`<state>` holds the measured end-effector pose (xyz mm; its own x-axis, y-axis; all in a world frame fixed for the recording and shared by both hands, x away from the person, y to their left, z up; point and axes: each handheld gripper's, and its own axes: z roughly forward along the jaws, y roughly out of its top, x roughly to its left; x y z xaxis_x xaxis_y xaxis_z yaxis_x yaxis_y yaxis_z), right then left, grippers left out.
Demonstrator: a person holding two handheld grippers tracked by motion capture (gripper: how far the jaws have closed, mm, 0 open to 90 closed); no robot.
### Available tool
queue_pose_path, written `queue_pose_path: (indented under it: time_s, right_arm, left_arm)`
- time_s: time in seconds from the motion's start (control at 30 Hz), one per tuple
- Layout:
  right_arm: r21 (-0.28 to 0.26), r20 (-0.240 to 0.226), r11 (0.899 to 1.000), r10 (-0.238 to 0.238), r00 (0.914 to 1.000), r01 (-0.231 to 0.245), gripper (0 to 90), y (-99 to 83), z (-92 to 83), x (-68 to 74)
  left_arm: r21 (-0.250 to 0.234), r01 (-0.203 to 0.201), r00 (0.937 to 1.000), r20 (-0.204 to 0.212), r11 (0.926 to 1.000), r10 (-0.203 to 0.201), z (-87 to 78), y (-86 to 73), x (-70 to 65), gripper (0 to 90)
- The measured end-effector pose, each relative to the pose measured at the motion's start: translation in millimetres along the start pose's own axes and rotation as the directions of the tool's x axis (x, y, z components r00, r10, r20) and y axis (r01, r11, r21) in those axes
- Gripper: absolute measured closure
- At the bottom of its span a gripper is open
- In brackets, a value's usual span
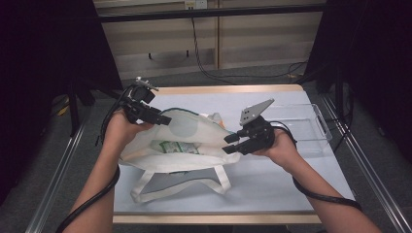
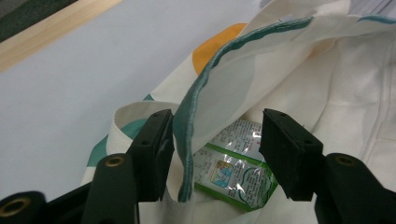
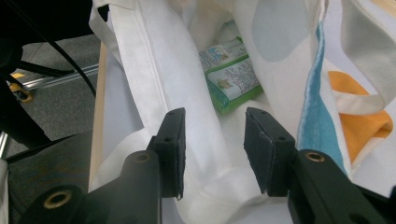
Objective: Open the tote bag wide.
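**High view: tote bag open on desk, both grippers at its mouth, fingers apart**

High view: a cream tote bag [image 1: 187,145] lies at the centre of the pale desk [image 1: 272,182], mouth open, its handles [image 1: 182,187] trailing toward the bottom edge. A green-and-white packet [image 1: 175,147] lies inside the bag. The left gripper [image 1: 148,112] is at the bag's upper left rim, the right gripper [image 1: 235,141] at the right end of the mouth. A clear plastic tray [image 1: 303,127] sits on the desk right of the bag, close to the right hand. A black cable [image 1: 325,196] trails along the right forearm.

Left gripper view: the fingers [image 2: 156,149] are partly open. The teal-trimmed bag rim [image 2: 189,140] hangs between them, just beside the left finger; can't tell if it touches, and the right finger is clear of it. No grip on the cloth. The packet [image 2: 233,168] shows lower centre, inside the bag, behind the rim. An orange patch [image 2: 212,46] on the bag sits upper centre.

Right gripper view: the fingers [image 3: 268,149] are partly open, with a fold of white bag cloth [image 3: 215,154] in the gap between them, not pinched. The packet [image 3: 231,74] is upper centre, deeper in the bag. A blue stripe [image 3: 310,112] and orange patch [image 3: 357,126] on the bag's outside show at right.
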<state>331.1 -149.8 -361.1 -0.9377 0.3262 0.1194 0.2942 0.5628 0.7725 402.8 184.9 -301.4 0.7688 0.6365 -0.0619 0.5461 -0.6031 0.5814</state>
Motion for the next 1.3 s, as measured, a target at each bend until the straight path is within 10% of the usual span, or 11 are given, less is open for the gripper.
queue_pose_path:
  time_s: [1.3]
  right_arm:
    - [0.016,0.04,0.997,0.075,0.9964,-0.076,72.9,25.8,27.7,-19.2]
  left_arm:
    - [-0.086,-0.09,0.9932,0.065,0.9922,0.096,-24.0,-12.9,-37.1,43.1]
